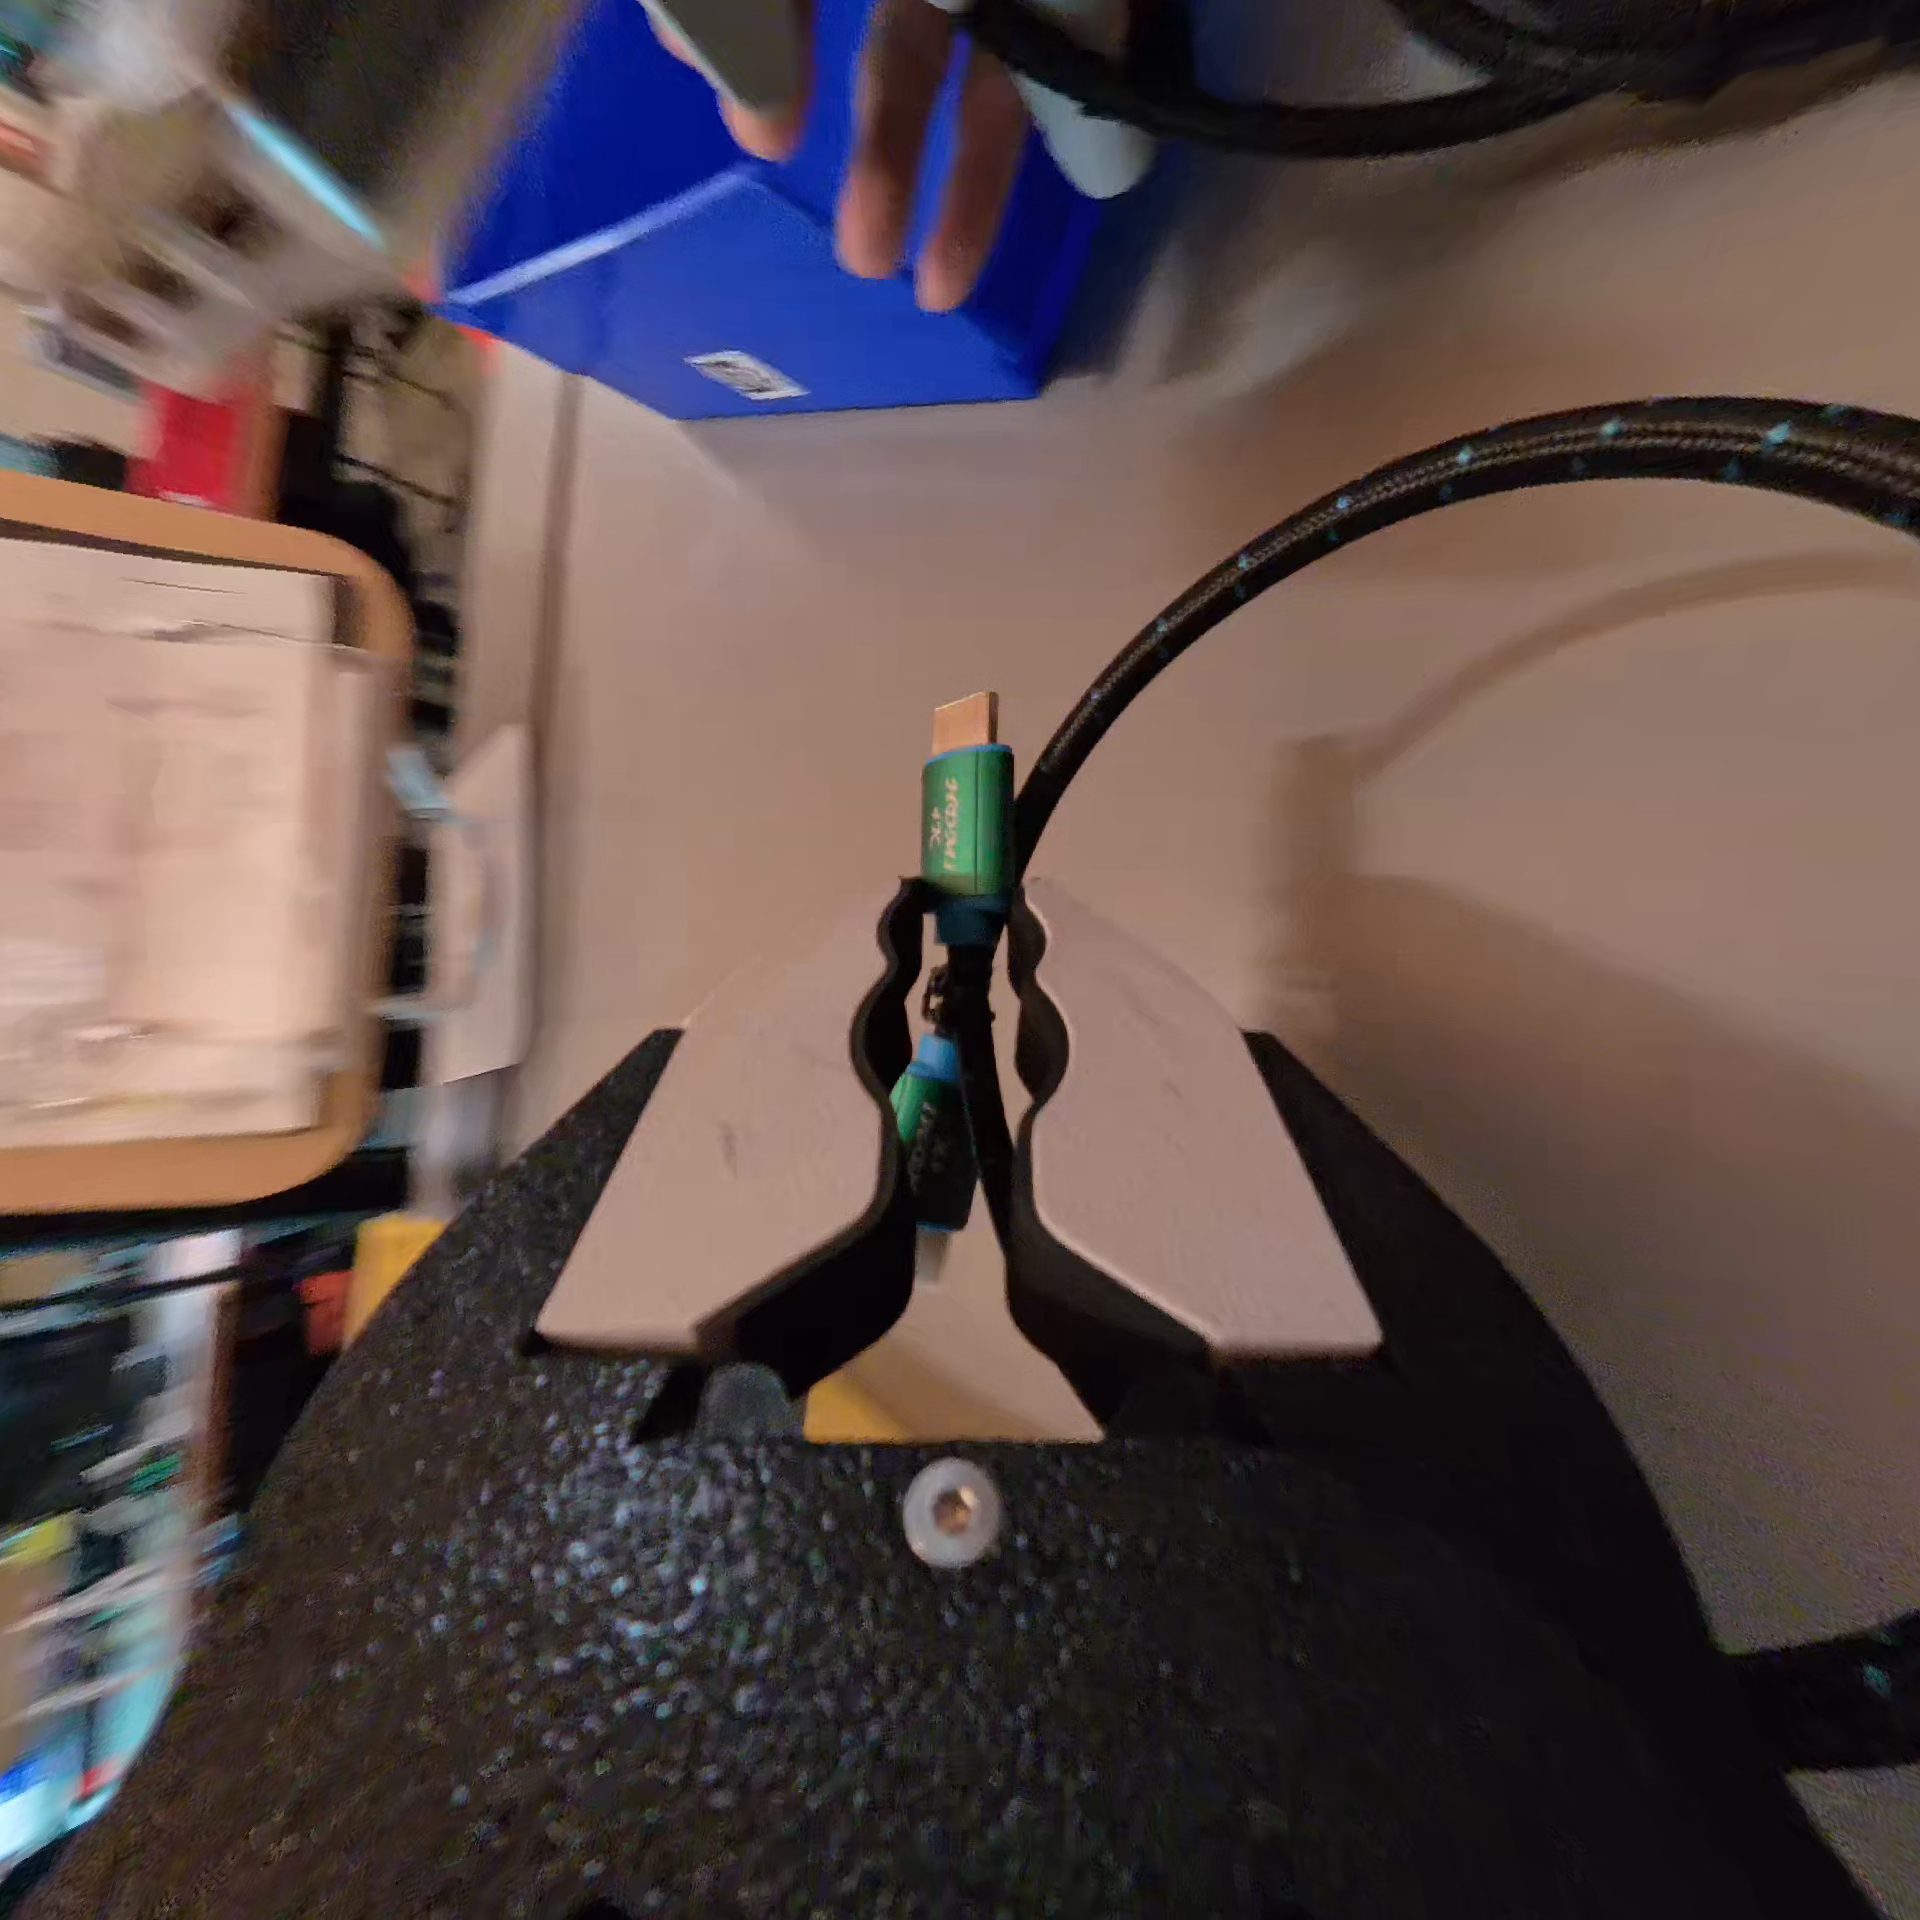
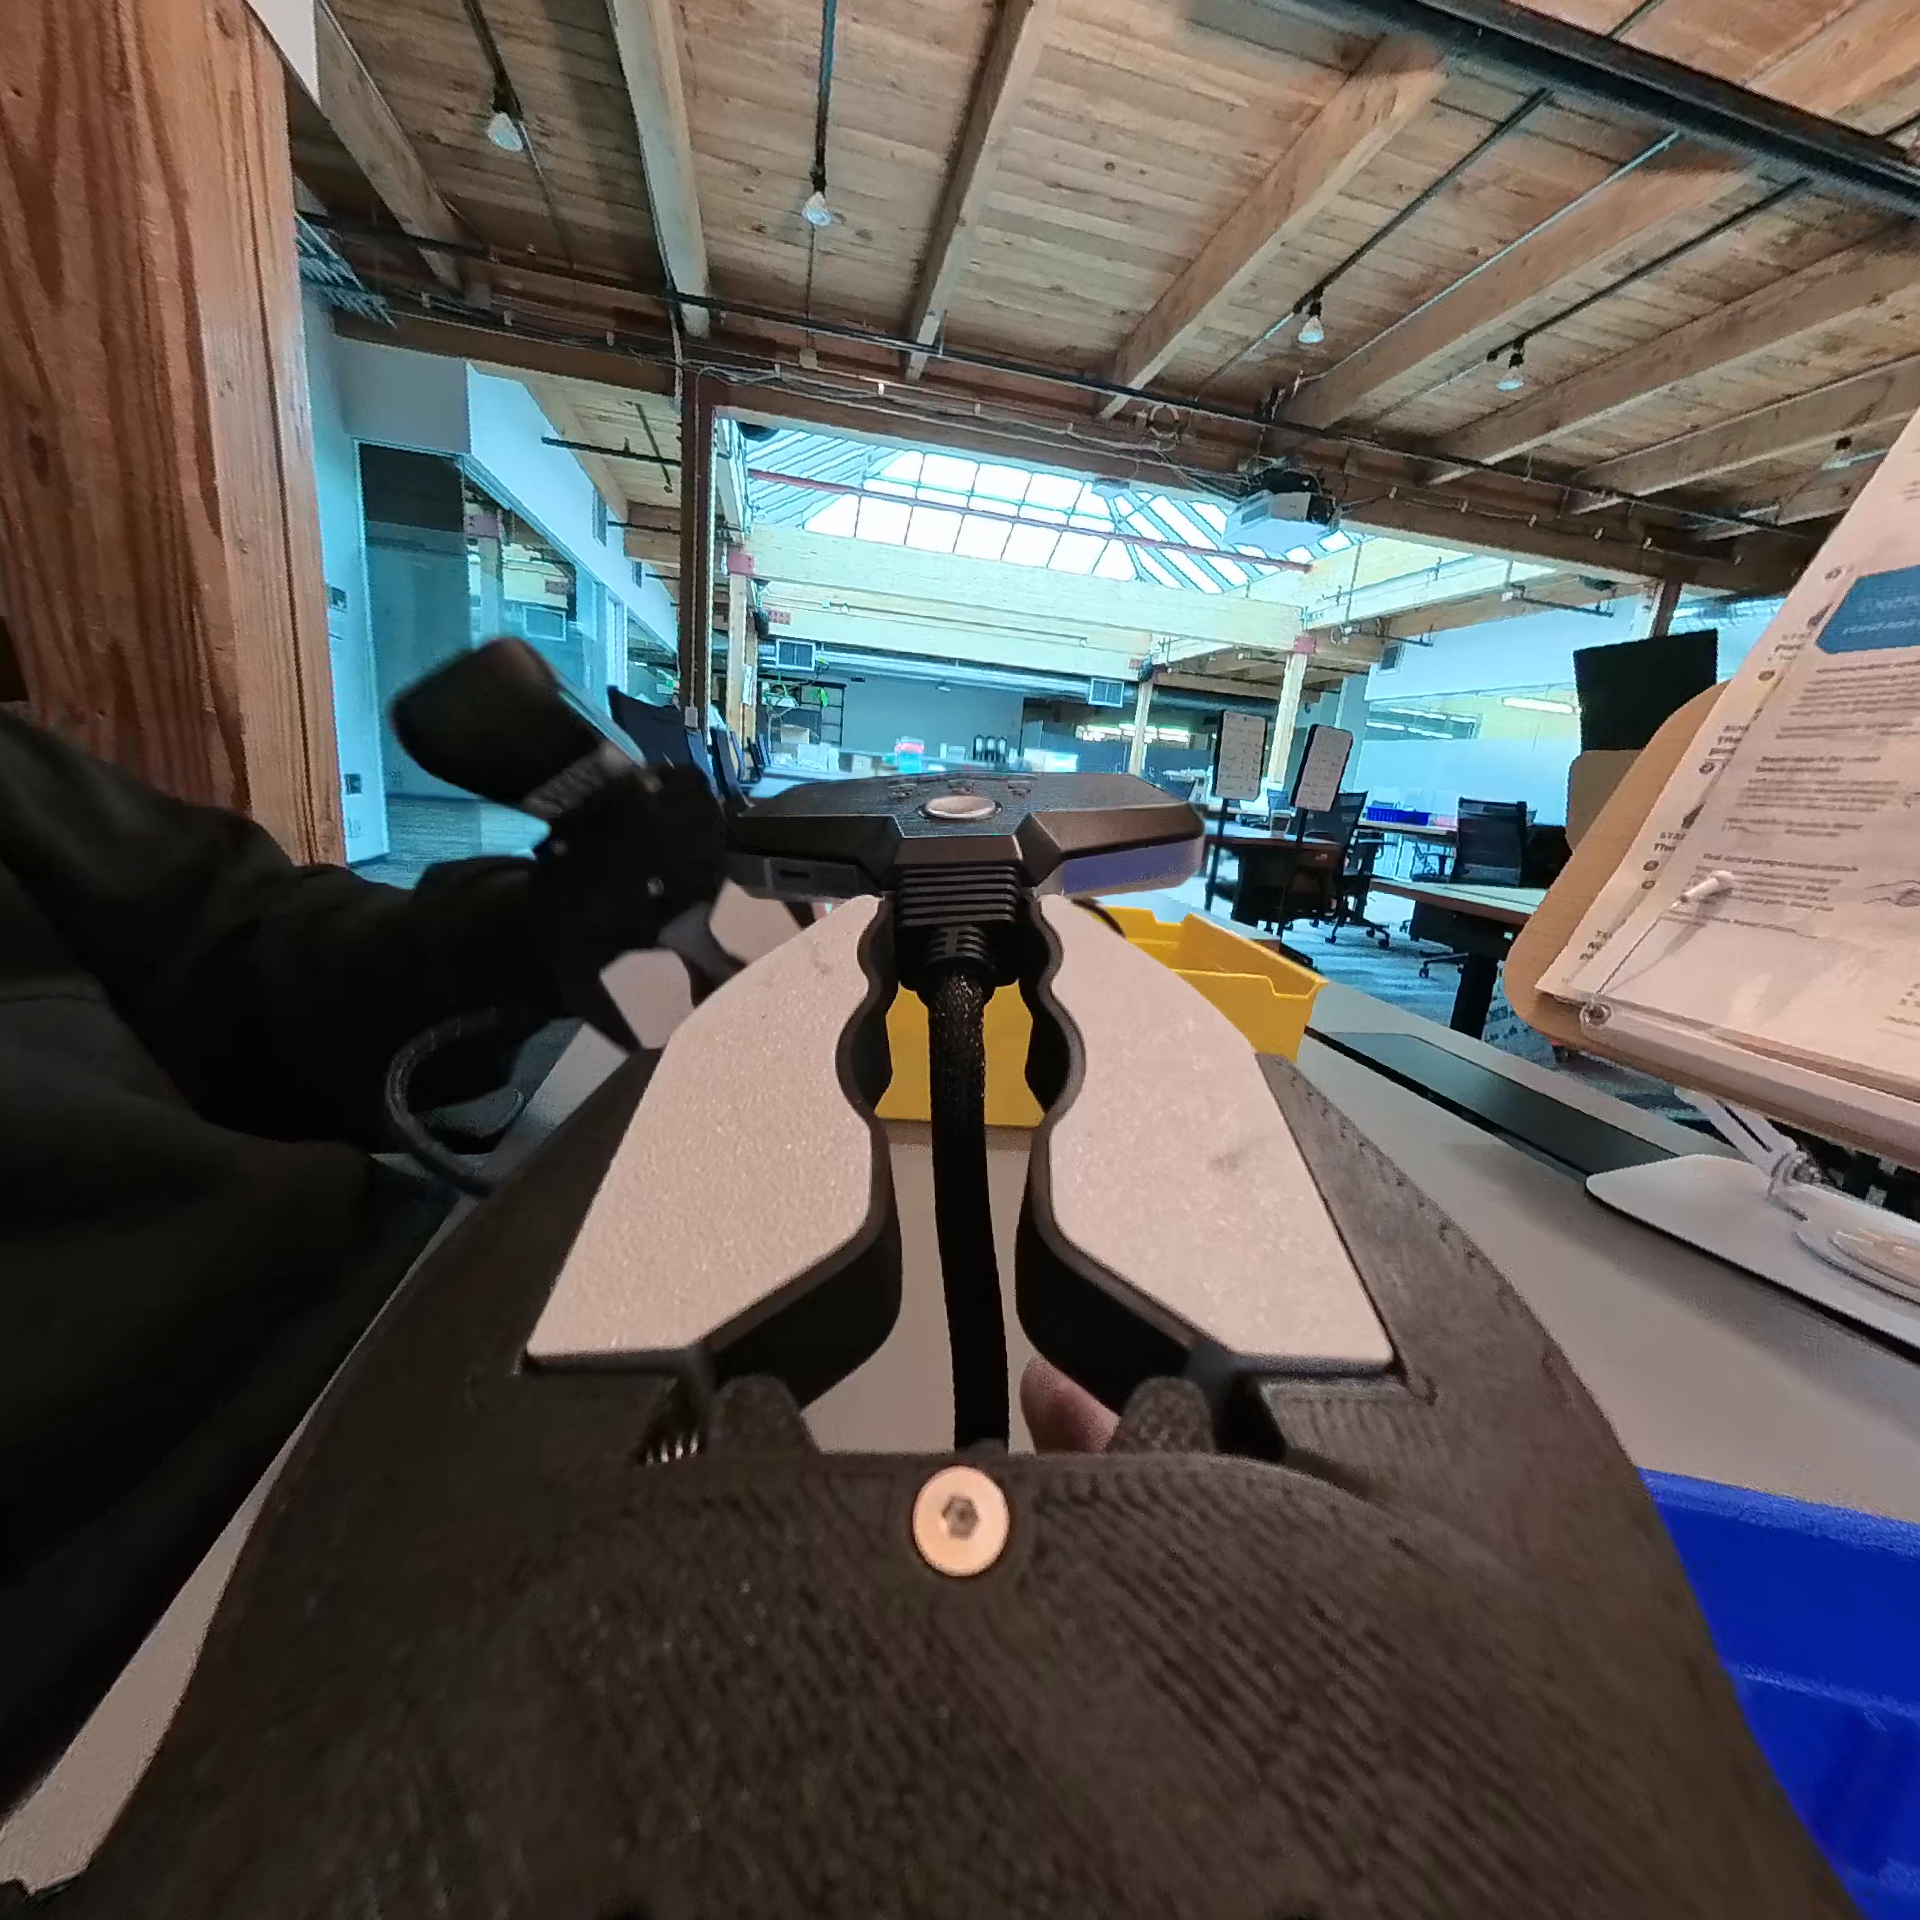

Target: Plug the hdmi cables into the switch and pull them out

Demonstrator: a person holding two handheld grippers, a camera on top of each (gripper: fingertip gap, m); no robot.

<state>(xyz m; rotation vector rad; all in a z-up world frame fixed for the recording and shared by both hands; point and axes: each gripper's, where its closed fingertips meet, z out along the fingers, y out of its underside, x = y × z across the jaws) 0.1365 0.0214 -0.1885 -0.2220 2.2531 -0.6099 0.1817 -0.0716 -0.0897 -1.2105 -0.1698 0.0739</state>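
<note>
My left gripper (image 1: pixel 961 904) is shut on the blue collar just behind a green hdmi plug (image 1: pixel 966 821). Its gold tip (image 1: pixel 966 722) points forward over the beige table. The plug's black braided cable (image 1: pixel 1351 520) arcs off to the right. A second green plug (image 1: pixel 930 1132) hangs below, seen between the fingers. My right gripper (image 2: pixel 956 920) is shut on the ribbed cable collar (image 2: pixel 956 894) of the black switch (image 2: pixel 966 821) and holds it up in the air. The left gripper (image 2: pixel 623 862) shows blurred just left of the switch.
A blue bin (image 1: pixel 748 260) stands ahead of the left gripper, with a hand (image 1: pixel 904 156) above it; it also shows in the right wrist view (image 2: pixel 1808 1662). A yellow bin (image 2: pixel 1195 966) sits behind the switch. A document stand (image 2: pixel 1766 831) is at the right. A dark sleeve (image 2: pixel 156 987) fills the left.
</note>
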